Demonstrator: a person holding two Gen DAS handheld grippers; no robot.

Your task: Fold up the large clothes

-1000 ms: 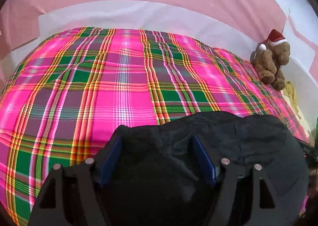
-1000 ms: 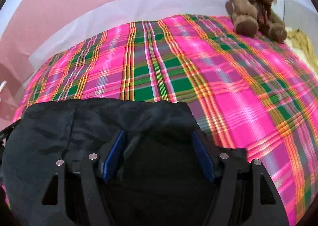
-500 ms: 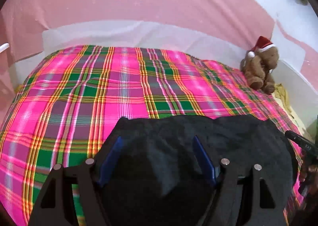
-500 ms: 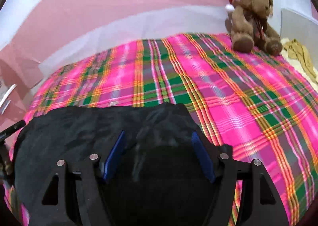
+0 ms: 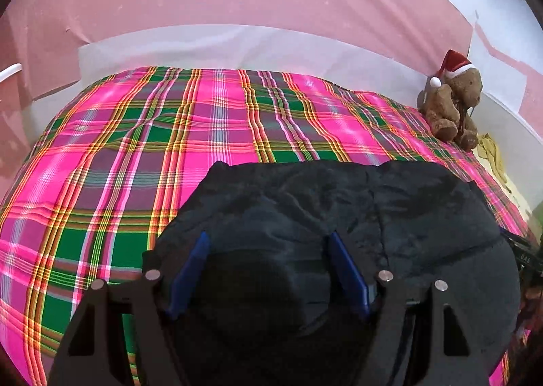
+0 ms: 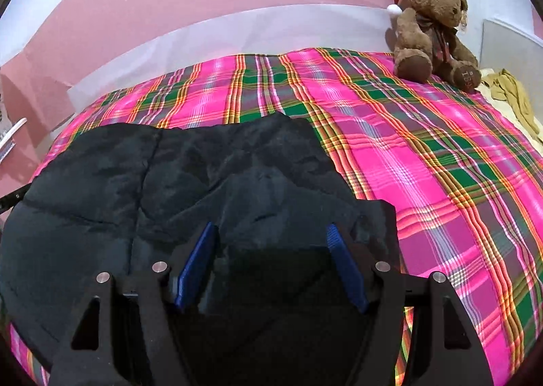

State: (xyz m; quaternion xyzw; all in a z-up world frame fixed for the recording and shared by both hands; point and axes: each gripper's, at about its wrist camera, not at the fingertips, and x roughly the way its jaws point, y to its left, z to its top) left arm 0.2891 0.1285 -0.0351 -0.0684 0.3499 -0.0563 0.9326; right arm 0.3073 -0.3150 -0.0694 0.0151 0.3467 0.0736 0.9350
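Lettering on the teddy bear [image 6: 432, 26] sole is unreadable. We see left tongs [image 5: 268, 270] and right tongs [image 6: 271, 263] spread, dark garment [image 5: 339, 216] bunched between each; grip undeterminable. Garment covers near plaid bedspread [image 6: 424, 155]; yellow cloth [image 6: 512, 97] beside bear.

Open bedspread [image 5: 210, 134] ahead; teddy bear [image 6: 431, 29] far-right.

The left gripper [image 5: 268, 243] has a matte black frame with triangular cut-outs, four round silver screws along its near arms, and flat blue fingers [image 5: 346, 270]. The right gripper [image 6: 271, 236] matches it: black angular arms, silver screw heads, blue ribbed fingers [image 6: 197, 263].
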